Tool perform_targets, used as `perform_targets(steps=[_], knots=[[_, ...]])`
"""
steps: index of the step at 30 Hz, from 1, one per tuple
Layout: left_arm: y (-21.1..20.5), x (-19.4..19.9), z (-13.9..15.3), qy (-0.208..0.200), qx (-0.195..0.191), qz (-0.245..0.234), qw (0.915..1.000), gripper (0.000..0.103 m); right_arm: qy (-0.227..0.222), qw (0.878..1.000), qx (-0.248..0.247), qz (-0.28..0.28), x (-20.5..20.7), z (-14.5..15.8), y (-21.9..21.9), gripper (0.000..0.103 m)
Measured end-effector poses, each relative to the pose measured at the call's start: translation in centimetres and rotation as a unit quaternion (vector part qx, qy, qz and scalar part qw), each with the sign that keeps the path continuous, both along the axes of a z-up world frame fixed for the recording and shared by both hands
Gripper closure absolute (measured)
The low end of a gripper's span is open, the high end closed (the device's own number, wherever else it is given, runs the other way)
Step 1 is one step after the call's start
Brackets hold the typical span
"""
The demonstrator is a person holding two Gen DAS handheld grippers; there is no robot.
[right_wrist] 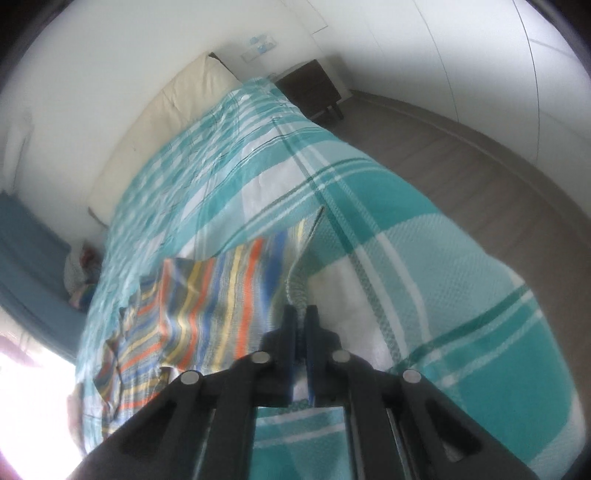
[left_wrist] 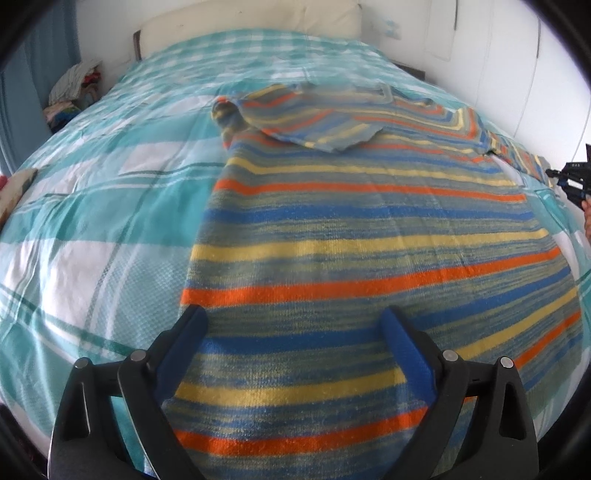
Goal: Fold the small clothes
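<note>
The left gripper point(left_wrist: 293, 325) is held wide apart, its blue-padded fingers point(left_wrist: 406, 347) hovering over the near hem of a striped sweater point(left_wrist: 369, 236); nothing is pinched between them. The sweater is spread flat on a bed point(left_wrist: 110, 221) covered by a teal and white checked bedspread. Its stripes of orange, yellow and blue run across the view, so its long axis runs away from the left gripper toward the headboard point(left_wrist: 251, 22). One sleeve point(left_wrist: 306, 122) is folded inward and lies across the upper chest, while the other sleeve point(left_wrist: 521, 158) is stretched out to the right toward the bed's edge.

The right gripper point(right_wrist: 302, 314) is nearly closed, its jaws standing only a narrow slit apart. A ribbed edge of fabric point(right_wrist: 297, 288) is seen rising between the fingertips; the picture is blurred, so whether this is the sweater's cuff or the bedspread cannot be told. In this view the sweater point(right_wrist: 207, 295) lies just left of the gripper, its stripes running upright.

A pile of mixed clothes point(left_wrist: 74, 92) is seen beside the bed's far left corner; whether it sits in a container cannot be told. A dark bedside cabinet point(right_wrist: 314, 88) stands on the floor next to the headboard.
</note>
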State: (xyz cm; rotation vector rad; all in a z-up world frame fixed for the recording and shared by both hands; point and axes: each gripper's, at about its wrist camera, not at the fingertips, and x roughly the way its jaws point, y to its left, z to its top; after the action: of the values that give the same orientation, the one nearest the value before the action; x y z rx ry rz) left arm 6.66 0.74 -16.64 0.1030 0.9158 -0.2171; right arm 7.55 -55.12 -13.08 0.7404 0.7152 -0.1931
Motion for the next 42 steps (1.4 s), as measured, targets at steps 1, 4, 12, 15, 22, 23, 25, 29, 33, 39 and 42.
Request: perform_targets(steps=[1, 4, 12, 15, 22, 23, 25, 29, 33, 39, 42], knots=[[0.1, 0.0, 0.0, -0.001, -0.001, 0.001, 1.0000, 0.007, -0.009, 1.000, 0.020, -0.004, -0.1, -0.5, 0.0, 0.092], [0.0, -0.1, -0.1, -0.004, 0.000, 0.002, 1.0000, 0.006, -0.041, 0.997, 0.068, -0.019, -0.3, -1.8, -0.6, 0.078], [-0.1, -0.1, -0.4, -0.006, 0.005, 0.005, 1.0000, 0.004, 0.023, 0.996, -0.042, -0.072, -1.9, -0.8, 0.1, 0.101], [-0.2, 0.1, -0.6, -0.003, 0.010, 0.008, 0.9999, 0.003, 0.043, 0.995, -0.042, -0.079, -2.7, -2.2, -0.1, 0.102], [0.0, 0.3, -0.9, 0.000, 0.004, 0.016, 0.9999, 0.000, 0.042, 0.994, -0.057, -0.087, -3.1, -2.7, 0.0, 0.102], [0.0, 0.3, -0.9, 0.000, 0.003, 0.017, 0.9998, 0.000, 0.042, 0.993, -0.060, -0.089, -3.3, -2.6, 0.1, 0.101], [0.0, 0.1, -0.9, -0.002, 0.004, 0.019, 0.9998, 0.000, 0.041, 0.993, -0.062, -0.093, -4.1, -2.1, 0.3, 0.095], [0.0, 0.0, -1.0, 0.001, 0.003, 0.031, 0.9995, 0.000, 0.037, 0.991, -0.050, -0.121, -7.0, -0.8, 0.5, 0.064], [0.0, -0.4, -1.1, 0.003, 0.007, 0.039, 0.9992, 0.000, 0.034, 0.986, -0.088, -0.138, -10.6, 2.0, 2.8, 0.054], [-0.1, -1.0, -1.0, 0.001, 0.019, 0.037, 0.9991, 0.000, 0.024, 0.991, -0.130, 0.014, -13.3, 3.3, 14.0, 0.050], [-0.1, -1.1, -0.8, 0.007, 0.023, 0.029, 0.9993, 0.000, 0.013, 0.985, -0.133, 0.108, -13.3, 2.7, 20.4, 0.050]])
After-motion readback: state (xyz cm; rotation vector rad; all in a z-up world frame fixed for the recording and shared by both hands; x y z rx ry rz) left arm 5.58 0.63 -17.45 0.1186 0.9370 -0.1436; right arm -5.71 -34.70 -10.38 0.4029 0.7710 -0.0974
